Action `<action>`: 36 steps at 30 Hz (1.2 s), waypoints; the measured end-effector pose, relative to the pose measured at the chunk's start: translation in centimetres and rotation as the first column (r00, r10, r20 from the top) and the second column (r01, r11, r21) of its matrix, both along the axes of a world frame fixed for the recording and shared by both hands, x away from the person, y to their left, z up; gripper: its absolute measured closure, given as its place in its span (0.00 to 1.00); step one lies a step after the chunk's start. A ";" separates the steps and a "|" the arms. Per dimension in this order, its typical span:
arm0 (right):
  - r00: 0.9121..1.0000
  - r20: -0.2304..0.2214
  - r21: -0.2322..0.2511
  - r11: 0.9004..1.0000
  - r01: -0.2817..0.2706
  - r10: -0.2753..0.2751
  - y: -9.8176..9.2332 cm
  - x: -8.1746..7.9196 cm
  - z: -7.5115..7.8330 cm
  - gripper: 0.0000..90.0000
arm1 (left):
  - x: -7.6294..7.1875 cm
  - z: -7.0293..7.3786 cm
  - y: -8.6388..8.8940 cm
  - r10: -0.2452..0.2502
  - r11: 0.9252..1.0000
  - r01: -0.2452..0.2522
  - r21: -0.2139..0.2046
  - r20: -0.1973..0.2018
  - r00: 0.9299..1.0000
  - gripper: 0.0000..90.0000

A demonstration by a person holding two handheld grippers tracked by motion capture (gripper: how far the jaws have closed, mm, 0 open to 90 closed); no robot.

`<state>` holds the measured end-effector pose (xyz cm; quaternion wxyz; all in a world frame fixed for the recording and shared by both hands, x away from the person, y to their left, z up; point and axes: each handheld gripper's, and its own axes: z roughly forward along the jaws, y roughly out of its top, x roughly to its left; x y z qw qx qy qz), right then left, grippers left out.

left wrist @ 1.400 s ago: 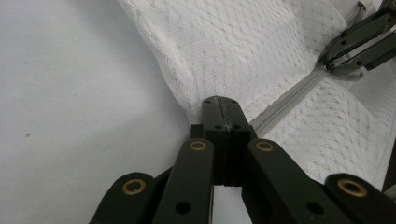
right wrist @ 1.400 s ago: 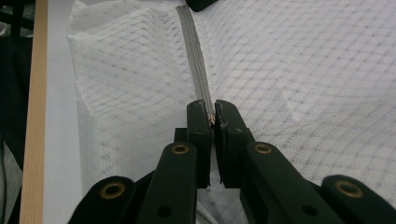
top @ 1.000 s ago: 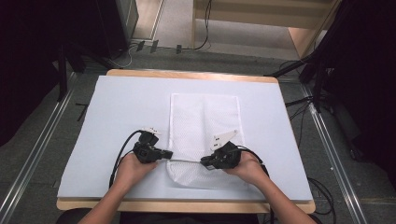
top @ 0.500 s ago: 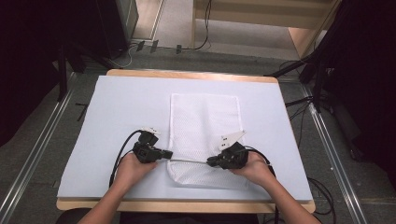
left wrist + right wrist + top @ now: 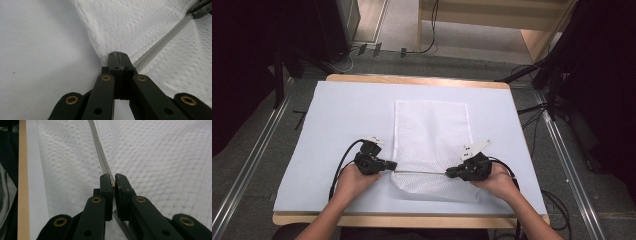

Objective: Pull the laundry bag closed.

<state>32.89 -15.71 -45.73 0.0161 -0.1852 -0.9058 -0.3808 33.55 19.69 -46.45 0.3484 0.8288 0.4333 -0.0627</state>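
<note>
Left gripper (image 5: 119, 57): the jaws are seen pressed together on the end of the zipper (image 5: 162, 42), where the mesh bag's corner gathers; this end is judged to be pinned so that the bag cannot slide.

Right gripper (image 5: 113, 180): the jaws are seen clamped on a small metal piece on the zipper line, taken to be the slider pull, though its shape is too small to be confirmed.

Zipper, high view (image 5: 419, 172): it is stretched straight and taut between the left gripper (image 5: 393, 166) and the right gripper (image 5: 451, 174); tension is judged to be kept so that the slider can run without snagging the mesh.

Mesh bag (image 5: 432, 135): one white bag is laid flat near the middle of the table, its zipped end nearest the person and lifted slightly by the pull.

Hands: the left hand (image 5: 352, 181) and the right hand (image 5: 499, 181) are each wrapped around a gripper body.

Table cover (image 5: 337, 115): one pale sheet is spread under the bag; the wooden table edge (image 5: 412, 79) is exposed at the far side.

Count: two grippers, two hands, one bag, one zipper, one cover.
</note>
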 end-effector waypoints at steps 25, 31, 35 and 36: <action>1.000 0.003 0.010 1.000 0.002 -0.002 -1.1 -0.2 0.0 0.97 | 0.0 0.0 0.0 -0.003 1.000 0.003 -0.002 0.002 1.000 1.00; 1.000 0.001 0.016 1.000 0.009 -0.009 -1.9 0.1 0.1 0.97 | 0.0 -0.1 0.1 -0.003 1.000 0.003 -0.007 0.000 1.000 1.00; 1.000 -0.007 0.013 1.000 0.009 -0.009 -2.2 0.1 0.0 0.97 | 0.0 0.0 0.0 -0.003 1.000 0.003 -0.003 0.002 1.000 1.00; 1.000 -0.007 0.013 1.000 0.009 -0.009 -2.2 0.1 0.0 0.97 | 0.0 0.0 0.0 -0.003 1.000 0.003 -0.003 0.002 1.000 1.00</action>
